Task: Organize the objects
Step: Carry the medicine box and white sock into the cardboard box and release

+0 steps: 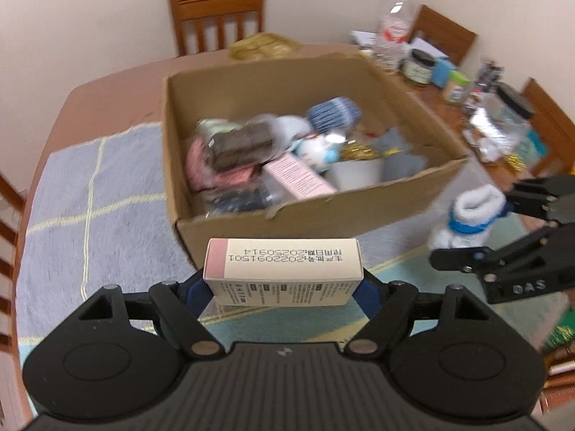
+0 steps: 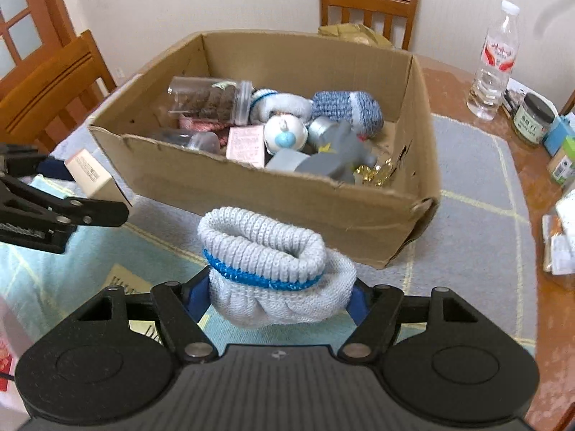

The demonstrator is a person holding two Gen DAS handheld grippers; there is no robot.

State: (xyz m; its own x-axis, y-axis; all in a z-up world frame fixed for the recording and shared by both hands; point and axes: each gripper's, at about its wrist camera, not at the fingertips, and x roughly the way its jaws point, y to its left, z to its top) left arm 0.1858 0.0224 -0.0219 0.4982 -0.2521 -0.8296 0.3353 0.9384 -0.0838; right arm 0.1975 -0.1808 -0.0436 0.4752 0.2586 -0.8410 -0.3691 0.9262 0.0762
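Wooden chairs (image 2: pixel 368 3) are standing around a brown tabletop (image 1: pixel 107 97) that is carrying a grey and pale-blue checked cloth (image 1: pixel 104 186); nearest the left camera, the left gripper (image 1: pixel 284 287) is holding a small white and pink carton (image 1: pixel 284 269) crosswise, its blue-padded fingers (image 1: pixel 196 292) pressing on the carton's two ends, just in front of the near wall of the box; nearest the right camera, the right gripper (image 2: pixel 282 296) is clamping a rolled white sock with a blue band (image 2: pixel 273 265), its fingers (image 2: pixel 359 307) squeezing the sock's sides, also just short of the box; beyond both, an open cardboard box (image 2: pixel 287 194) is sitting on the cloth, holding a clear jar of brown items (image 2: pixel 212 98), a pink packet (image 2: pixel 246 143), a blue knitted roll (image 2: pixel 345 107), a grey toy (image 2: pixel 334 158) and some gold tinsel (image 2: pixel 375 174); farther right, a water bottle (image 2: pixel 496 61) and a dark-lidded jar (image 2: pixel 532 118) are standing on the bare wood.
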